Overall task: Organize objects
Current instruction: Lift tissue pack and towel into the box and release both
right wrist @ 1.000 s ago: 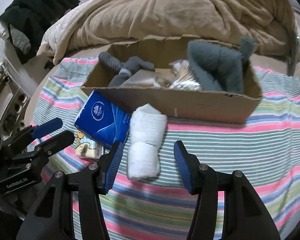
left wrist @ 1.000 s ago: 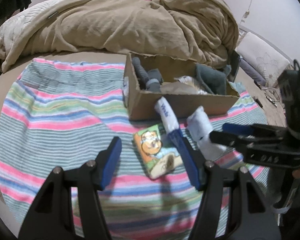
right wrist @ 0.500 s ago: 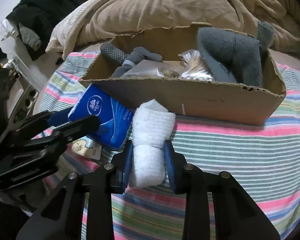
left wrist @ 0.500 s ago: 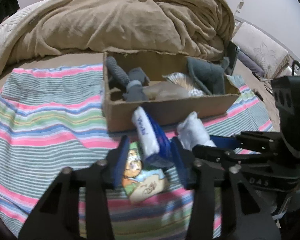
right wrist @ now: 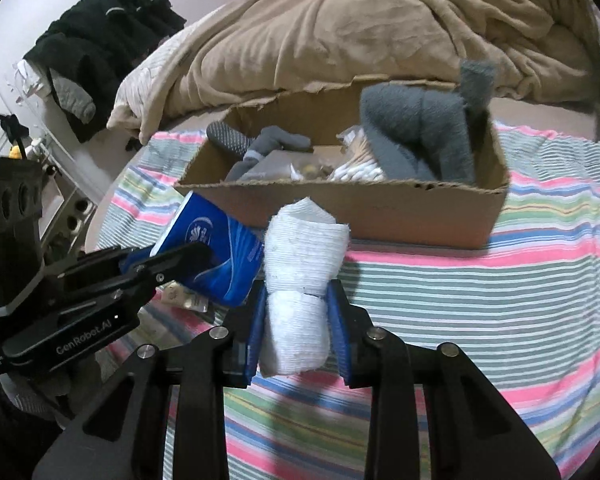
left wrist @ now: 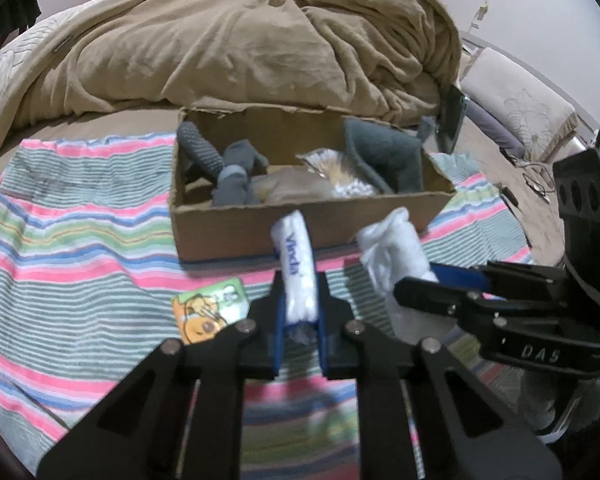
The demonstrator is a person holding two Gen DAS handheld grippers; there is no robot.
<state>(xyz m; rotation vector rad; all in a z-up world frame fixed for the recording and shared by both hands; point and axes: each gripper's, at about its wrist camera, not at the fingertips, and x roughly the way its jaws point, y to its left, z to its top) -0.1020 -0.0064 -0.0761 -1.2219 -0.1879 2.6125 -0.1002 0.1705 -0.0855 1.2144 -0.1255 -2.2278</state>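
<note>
Tissue pack (left wrist: 296, 268): soft blue-and-white plastic wrap, flat and oblong, pinched edge-on in the left gripper (left wrist: 299, 316), raised just in front of the cardboard box (left wrist: 236, 228) near its front wall. Rolled white cloth (right wrist: 300, 276): ribbed, spongy, folded into a stubby cylinder, squeezed at its lower half by the right gripper (right wrist: 298, 328), also just before the box's front wall and touching the tissue pack on its left. Both tongs pressed onto their loads, not spread.

Step in hand, by the look of it: grasps made, carry to the box about to follow. Next move probably calls for lifting both loads above the box's front rim, then setting them into free room; little of that visible, since grey socks (left wrist: 236, 172), a grey folded cloth (right wrist: 416, 136) and a bag of cotton swabs (right wrist: 360, 168) already fill much of the interior. Risk of the soft roll slumping or unrolling in the pinch.

Left behind on the striped blanket (left wrist: 80, 248), near the box's front left corner: a small cartoon-printed packet (left wrist: 208, 308), flat and glossy. Beyond the box, a rumpled tan duvet (left wrist: 240, 40).
</note>
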